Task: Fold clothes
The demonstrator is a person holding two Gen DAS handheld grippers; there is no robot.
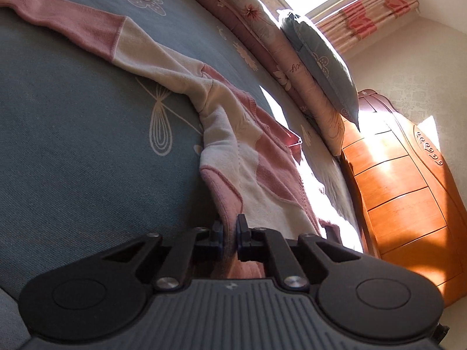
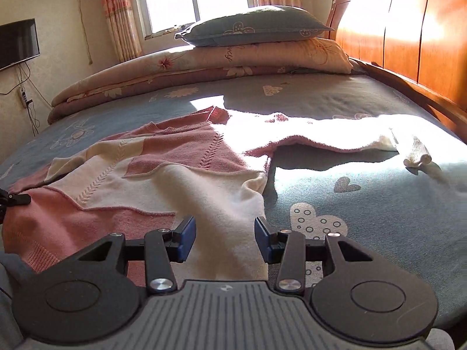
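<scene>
**Pink-and-cream sweater lies spread on the bed as you line up both grippers at its hem**

Your left gripper (image 1: 229, 234) is pinched tight on the hem of the pink-and-cream knitted sweater (image 1: 233, 157), which runs off toward 11 o'clock across the blue-grey flower-print bedsheet (image 1: 73, 145). Your right gripper (image 2: 224, 239) stands about half spread over the cream part of the hem at 12 o'clock, blue pads clear of the cloth, gripping nothing. Judged from its slack folds, the knit is soft, light and stretchy; it will sag and drag, so take the doubled hem edge rather than a single layer. One sleeve trails toward 2 o'clock in the right view, into bright sun.
</scene>
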